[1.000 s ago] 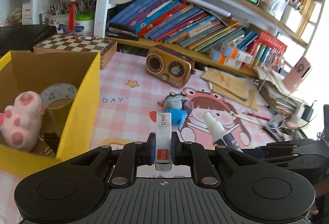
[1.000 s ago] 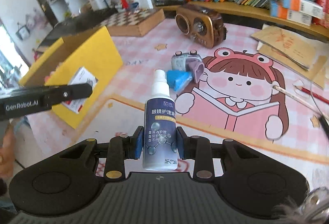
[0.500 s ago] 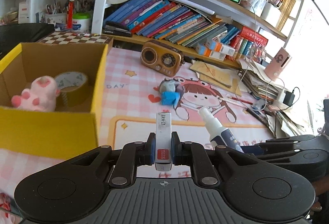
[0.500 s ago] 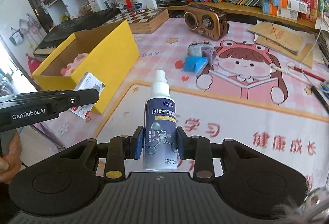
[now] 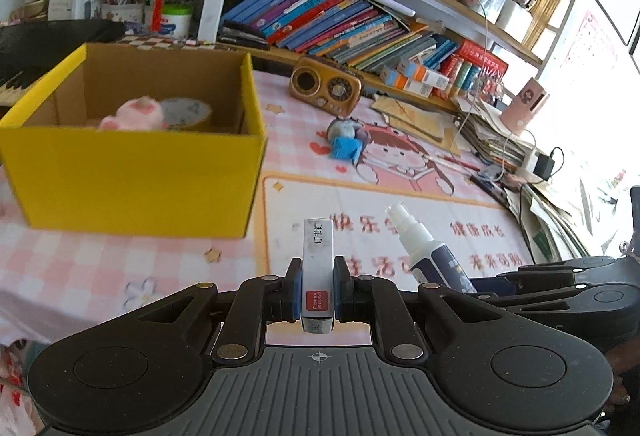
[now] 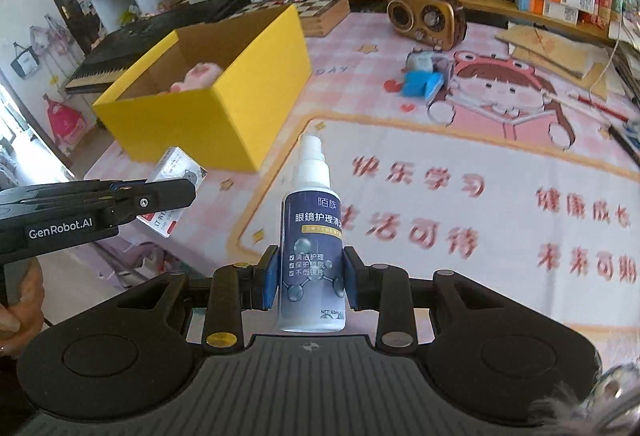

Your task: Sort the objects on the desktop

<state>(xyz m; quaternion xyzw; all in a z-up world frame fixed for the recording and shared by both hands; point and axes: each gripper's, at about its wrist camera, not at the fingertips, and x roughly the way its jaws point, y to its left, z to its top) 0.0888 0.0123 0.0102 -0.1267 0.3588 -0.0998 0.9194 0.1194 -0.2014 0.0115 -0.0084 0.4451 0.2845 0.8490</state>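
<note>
Now spray bottle (image 6: 312, 236) upright, nozzle up

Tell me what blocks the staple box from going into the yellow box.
Only the yellow box's near wall: the staple box, shut in the left gripper, is outside it and must go over the rim. The top is open.

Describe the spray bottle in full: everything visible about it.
The spray bottle is small and looks plastic, with a white body, a white pump nozzle on top and a dark blue label printed with Chinese text and a molecule design. It stands upright along the fingers, clamped at its lower label between the blue pads of the right hand-held gripper, held above the pink desk mat. Only the pads touch it.
</note>
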